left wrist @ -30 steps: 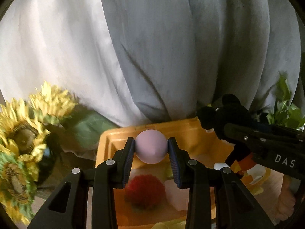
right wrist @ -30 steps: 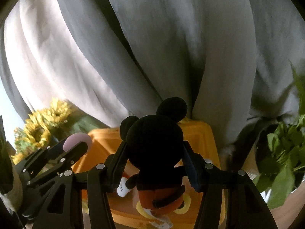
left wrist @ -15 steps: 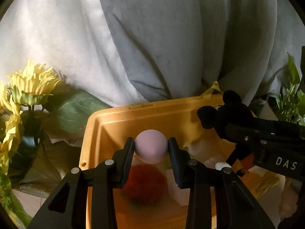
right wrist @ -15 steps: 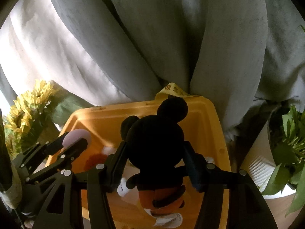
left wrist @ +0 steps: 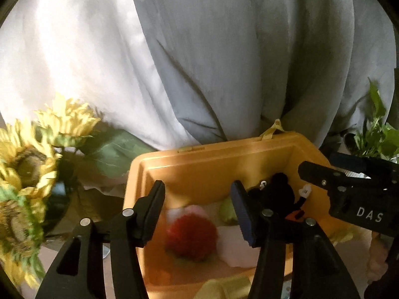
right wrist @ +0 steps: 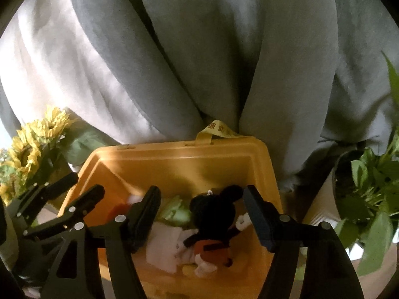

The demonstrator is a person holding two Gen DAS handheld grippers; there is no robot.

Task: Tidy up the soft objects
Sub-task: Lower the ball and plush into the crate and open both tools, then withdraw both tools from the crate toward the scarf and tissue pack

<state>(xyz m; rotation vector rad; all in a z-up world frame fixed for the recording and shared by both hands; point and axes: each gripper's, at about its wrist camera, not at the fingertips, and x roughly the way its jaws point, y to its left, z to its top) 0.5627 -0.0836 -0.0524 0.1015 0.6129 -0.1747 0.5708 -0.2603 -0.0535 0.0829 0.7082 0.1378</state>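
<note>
Orange bin – mouse plush inside, below right gripper's just-parted jaws.

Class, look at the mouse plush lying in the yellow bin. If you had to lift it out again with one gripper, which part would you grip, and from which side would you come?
Probably the round black head of the mouse plush. It lies back-up in the bin, head toward the far wall, clear of the white cloth. Come from above, jaws either side of the head below the ears; the thin limbs give less to hold.
</note>
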